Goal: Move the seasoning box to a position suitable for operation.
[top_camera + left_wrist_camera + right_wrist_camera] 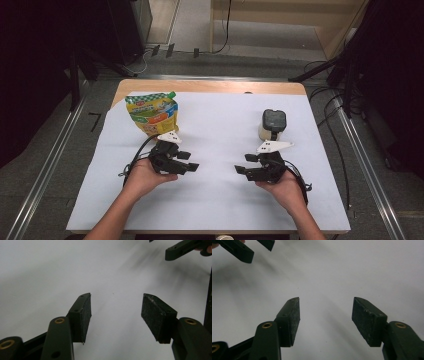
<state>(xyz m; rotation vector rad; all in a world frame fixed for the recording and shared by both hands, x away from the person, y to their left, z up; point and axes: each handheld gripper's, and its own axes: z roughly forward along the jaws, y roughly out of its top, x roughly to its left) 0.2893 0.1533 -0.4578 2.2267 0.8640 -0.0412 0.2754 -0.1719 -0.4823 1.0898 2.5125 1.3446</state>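
Note:
A yellow and green snack pouch [152,113] lies flat on the white sheet at the back left. A white jar with a dark lid [273,124] stands at the back right. My left gripper [190,161] rests low over the sheet just in front of the pouch, pointing right, its jaws open with nothing between them [116,315]. My right gripper [242,163] sits in front of the jar, pointing left toward the other one, also open and empty [325,315]. The two grippers face each other across a gap of bare sheet.
A white sheet [215,200] covers the wooden table [210,86]. Dark stands and cables [330,107] lie on the floor around the table. Metal rails [45,165] run along both sides.

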